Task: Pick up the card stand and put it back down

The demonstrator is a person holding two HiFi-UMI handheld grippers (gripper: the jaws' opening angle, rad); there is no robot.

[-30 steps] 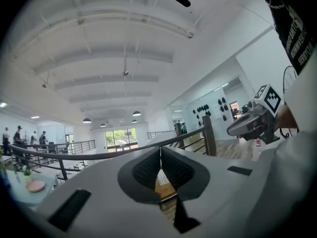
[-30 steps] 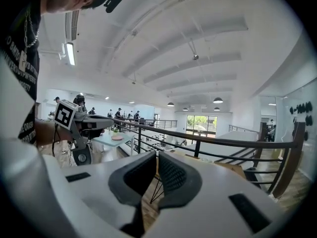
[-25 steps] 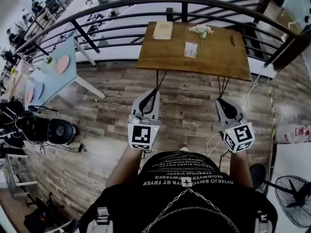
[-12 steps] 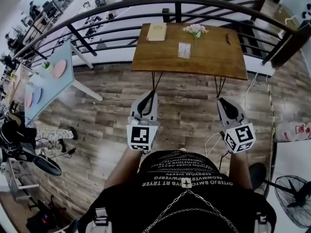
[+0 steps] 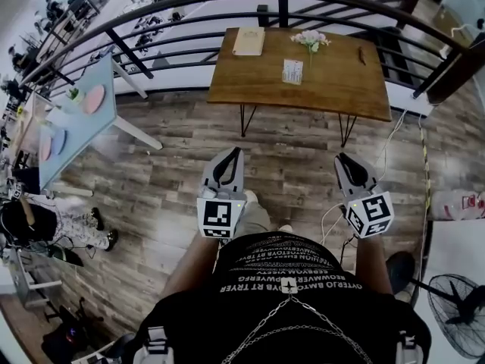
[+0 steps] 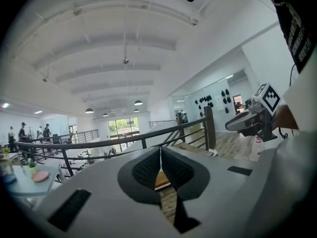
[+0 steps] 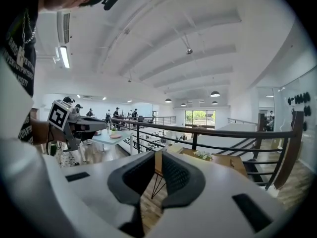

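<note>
The card stand (image 5: 292,71) is a small white upright card near the middle of the brown wooden table (image 5: 265,82), far ahead of both grippers. My left gripper (image 5: 235,152) hangs over the plank floor well short of the table, with its jaws shut and nothing between them (image 6: 160,155). My right gripper (image 5: 342,158) is level with it on the right. Its jaws (image 7: 158,162) are opening and show a narrow gap with nothing in it. In the right gripper view the jaws hide the card stand.
On the table there are also a tan notebook (image 5: 249,42), a small bunch of flowers (image 5: 311,42) and a dark pen (image 5: 362,56). A black railing (image 5: 189,10) curves behind it. A pale blue table (image 5: 76,120) stands left, and a fan (image 5: 455,309) at lower right.
The table has shifted slightly in the head view as the head moved. Both grippers stay about where they were. A person on the floor at the far left has moved.
</note>
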